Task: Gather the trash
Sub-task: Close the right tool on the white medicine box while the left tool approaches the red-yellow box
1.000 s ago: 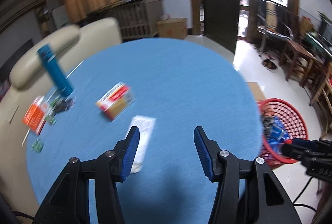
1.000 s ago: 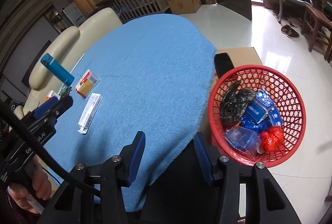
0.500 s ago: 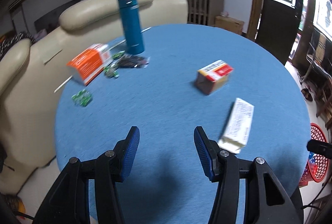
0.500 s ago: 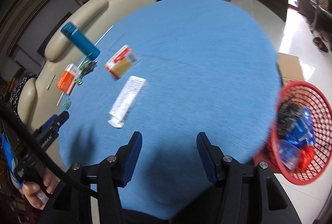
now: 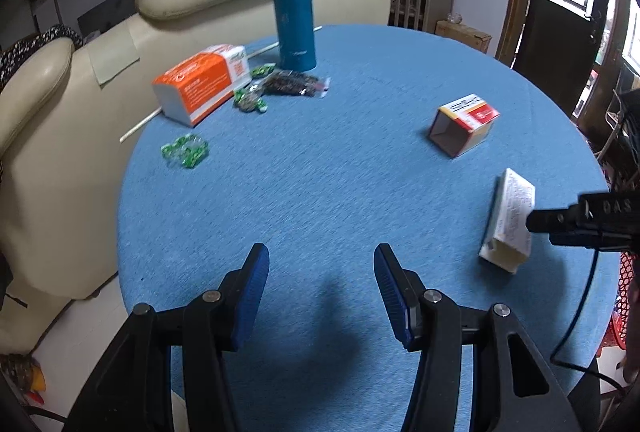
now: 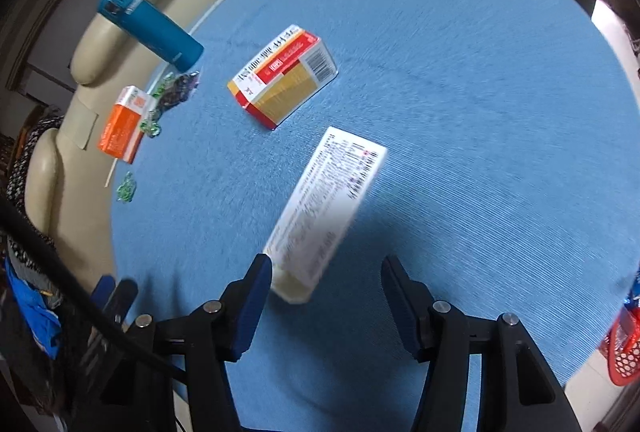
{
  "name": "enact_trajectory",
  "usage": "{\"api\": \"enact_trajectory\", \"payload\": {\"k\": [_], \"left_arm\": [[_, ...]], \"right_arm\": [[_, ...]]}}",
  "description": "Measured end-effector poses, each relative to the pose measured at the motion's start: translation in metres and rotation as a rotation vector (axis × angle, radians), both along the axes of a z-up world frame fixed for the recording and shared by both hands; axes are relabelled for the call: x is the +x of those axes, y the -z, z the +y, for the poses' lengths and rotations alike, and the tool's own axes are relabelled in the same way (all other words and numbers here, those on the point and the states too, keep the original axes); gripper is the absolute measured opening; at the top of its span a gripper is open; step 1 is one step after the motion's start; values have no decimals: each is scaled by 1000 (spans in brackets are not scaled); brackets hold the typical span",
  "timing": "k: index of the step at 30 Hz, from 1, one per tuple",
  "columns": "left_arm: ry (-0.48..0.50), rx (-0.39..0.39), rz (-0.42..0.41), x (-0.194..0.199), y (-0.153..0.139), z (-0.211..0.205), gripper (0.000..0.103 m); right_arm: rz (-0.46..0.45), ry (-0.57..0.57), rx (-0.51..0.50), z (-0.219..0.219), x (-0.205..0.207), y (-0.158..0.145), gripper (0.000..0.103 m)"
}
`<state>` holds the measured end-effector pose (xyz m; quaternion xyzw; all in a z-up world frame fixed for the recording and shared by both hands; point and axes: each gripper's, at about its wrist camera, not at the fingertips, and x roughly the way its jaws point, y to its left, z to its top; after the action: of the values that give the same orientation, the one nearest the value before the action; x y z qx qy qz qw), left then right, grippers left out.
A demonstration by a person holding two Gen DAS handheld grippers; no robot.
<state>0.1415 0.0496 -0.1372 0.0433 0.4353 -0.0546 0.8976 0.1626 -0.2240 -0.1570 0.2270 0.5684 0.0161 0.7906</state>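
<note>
— Round table (image 5: 320, 191) under blue cloth, cream sofa (image 5: 60, 103) behind; what has changed?

— Both my hands have swung back from the red basket (image 6: 624, 348), now only a sliver at the table's edge; my right gripper (image 6: 326, 302) has just been widening its jaws, nothing pressed between them, the near end of the long white carton (image 6: 326, 213) lying just ahead of its left finger; my left gripper (image 5: 322, 290) hangs parted and empty over bare cloth.

— Meaning?

— By my reading, one load is dropped and the next pick begins, the white carton likeliest.

— The count?

— Three boxes: the white carton, one red-and-yellow box (image 6: 282, 75), one orange box (image 5: 200, 85); one teal flask (image 5: 292, 5), upright; one dark wrapper (image 5: 294, 85) beside it; green wrappers (image 5: 186, 151) in about three small clusters, too blurred to count singly.
</note>
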Motion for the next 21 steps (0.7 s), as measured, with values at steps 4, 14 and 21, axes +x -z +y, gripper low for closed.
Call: {"api": "enact_trajectory", "payload": {"k": [4, 14, 21], "left_arm": [[-10, 3, 15, 4, 6, 6, 56], [-7, 8, 13, 19, 5, 6, 56], [32, 4, -11, 37, -7, -6, 56]], "right_arm": [[34, 13, 11, 10, 18, 11, 61], [-6, -65, -171, 47, 30, 21, 64], [-61, -105, -218, 45, 19, 19, 57]]}}
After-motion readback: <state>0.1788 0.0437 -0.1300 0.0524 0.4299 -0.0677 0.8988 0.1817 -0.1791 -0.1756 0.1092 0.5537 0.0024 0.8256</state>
